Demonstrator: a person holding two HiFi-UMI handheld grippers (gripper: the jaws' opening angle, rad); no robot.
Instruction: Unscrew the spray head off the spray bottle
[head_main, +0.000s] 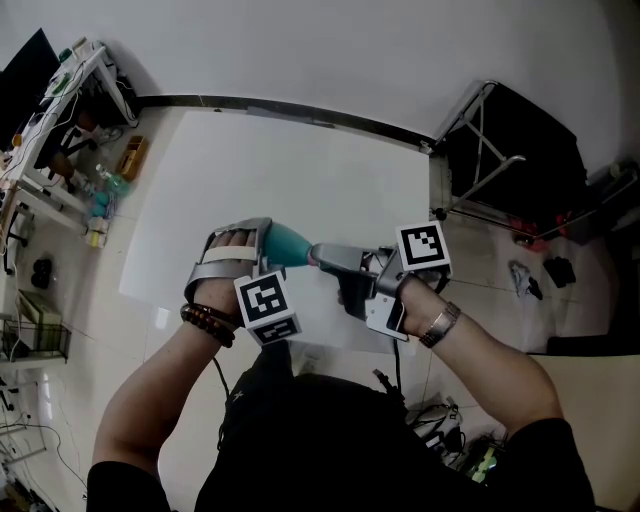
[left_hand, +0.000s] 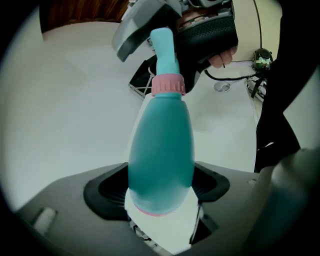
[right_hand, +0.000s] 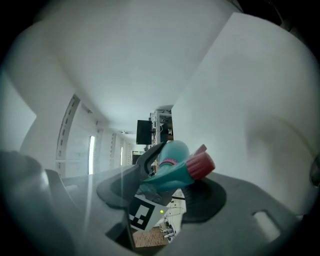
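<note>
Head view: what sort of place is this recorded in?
Probably a lab or workshop room: a white table, cluttered shelves at the left, a black metal-framed stand at the right, and cables on the tiled floor.

I see a black short-sleeved top, a string of dark beads on the left wrist and a metal-link band on the right. The left gripper and right gripper are grey with black ribbed pads. Each carries a white cube printed with black squares, and a thin black cable hangs by the left.
</note>
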